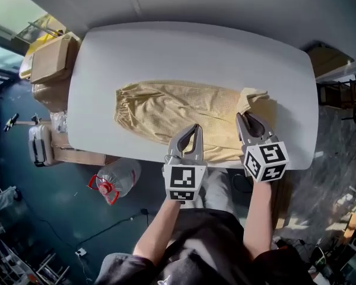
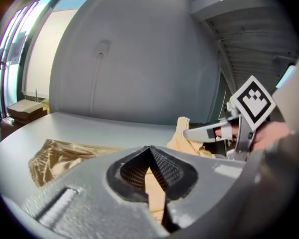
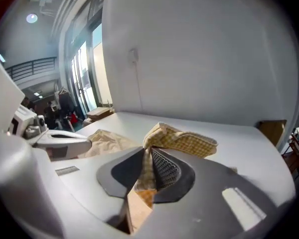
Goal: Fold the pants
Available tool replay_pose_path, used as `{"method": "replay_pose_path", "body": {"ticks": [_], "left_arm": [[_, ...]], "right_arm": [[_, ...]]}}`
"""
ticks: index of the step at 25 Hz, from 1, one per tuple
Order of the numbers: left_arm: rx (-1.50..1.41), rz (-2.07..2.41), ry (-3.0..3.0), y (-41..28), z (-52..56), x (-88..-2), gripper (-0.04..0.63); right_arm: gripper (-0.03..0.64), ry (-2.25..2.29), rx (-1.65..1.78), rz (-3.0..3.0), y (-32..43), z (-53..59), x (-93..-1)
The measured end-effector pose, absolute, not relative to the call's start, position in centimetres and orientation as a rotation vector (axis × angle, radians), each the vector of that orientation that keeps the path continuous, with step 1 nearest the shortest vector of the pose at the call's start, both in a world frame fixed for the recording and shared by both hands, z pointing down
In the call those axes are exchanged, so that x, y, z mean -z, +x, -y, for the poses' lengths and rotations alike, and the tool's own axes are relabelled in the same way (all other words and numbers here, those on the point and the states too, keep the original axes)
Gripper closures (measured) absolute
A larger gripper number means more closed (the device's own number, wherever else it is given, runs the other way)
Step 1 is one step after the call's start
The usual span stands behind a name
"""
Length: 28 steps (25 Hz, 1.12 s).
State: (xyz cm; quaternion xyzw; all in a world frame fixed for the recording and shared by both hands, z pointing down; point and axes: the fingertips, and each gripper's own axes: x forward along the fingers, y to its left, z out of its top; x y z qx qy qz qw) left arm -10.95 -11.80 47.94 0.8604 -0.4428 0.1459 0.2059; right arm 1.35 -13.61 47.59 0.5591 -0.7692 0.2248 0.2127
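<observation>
Your head camera looked steeply down over the table (image 1: 107, 58). Each gripper camera sat close behind its jaws, facing along them. All three views shared the pants (image 1: 166, 108) ahead of the jaws.

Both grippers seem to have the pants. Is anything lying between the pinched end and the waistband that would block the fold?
Nothing visible does. The right gripper and left gripper are both shut on the pants, and only flat fabric lies between them and the waistband on the table.
</observation>
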Motion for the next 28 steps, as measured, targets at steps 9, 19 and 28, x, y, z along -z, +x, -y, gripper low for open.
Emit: {"method": "replay_pose_path", "body": {"ticks": [9, 19, 28], "left_arm": [[-0.427, 1.331, 2.218, -18.4, 10.5, -52.9, 0.591], [-0.399, 1.297, 2.25, -18.0, 10.4, -52.0, 0.591], [-0.395, 1.195, 2.302, -14.5, 10.3, -51.8, 0.591]], "right_arm": [[0.457, 0.96, -0.462, 1.921, -9.3, 8.1, -60.8], [0.388, 0.941, -0.546, 2.191, -13.0, 9.0, -57.4], [0.614, 1.196, -0.627, 2.261, -8.6, 8.6, -53.6]]}}
